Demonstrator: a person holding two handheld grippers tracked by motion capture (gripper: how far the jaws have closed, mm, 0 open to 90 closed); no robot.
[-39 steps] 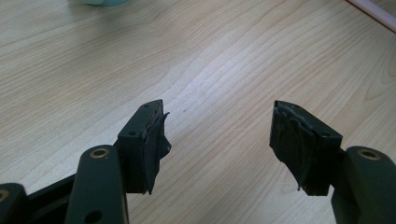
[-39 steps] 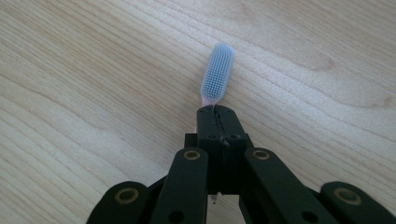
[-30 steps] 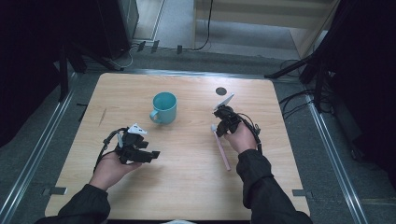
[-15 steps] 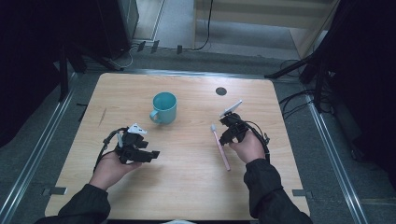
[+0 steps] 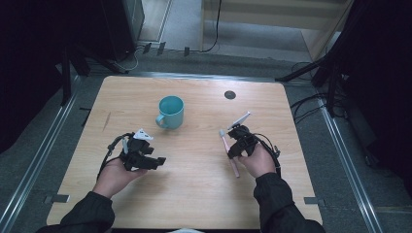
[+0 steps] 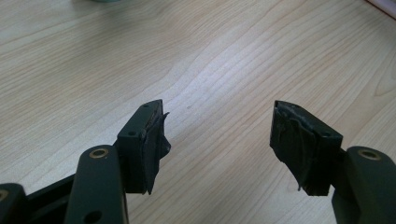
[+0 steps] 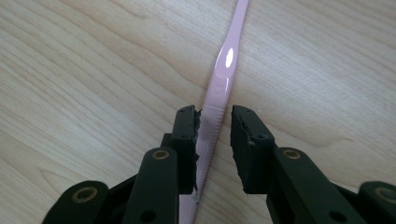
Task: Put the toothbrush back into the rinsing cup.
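Observation:
A pink toothbrush (image 5: 235, 167) (image 7: 227, 60) lies flat on the wooden table (image 5: 194, 194), right of centre, with its head pointing away from the person. My right gripper (image 5: 232, 151) (image 7: 215, 116) sits low over its handle. Its jaws have just been opening and now straddle the handle without pressing on it, a gap showing on one side. My left gripper (image 5: 158, 160) (image 6: 219, 116) rests at the left of the table, its jaws wide open over bare wood with nothing between them.
A teal mug (image 5: 171, 111) stands upright at the table's middle, handle toward the left gripper. A small dark round hole (image 5: 230, 94) is near the far edge. Cables and dark stands crowd the floor to the right of the table.
The right gripper's jaws have opened off the toothbrush, which now lies free on the table. The right hand has shifted a little to the right and toward the person. The left hand kept still.

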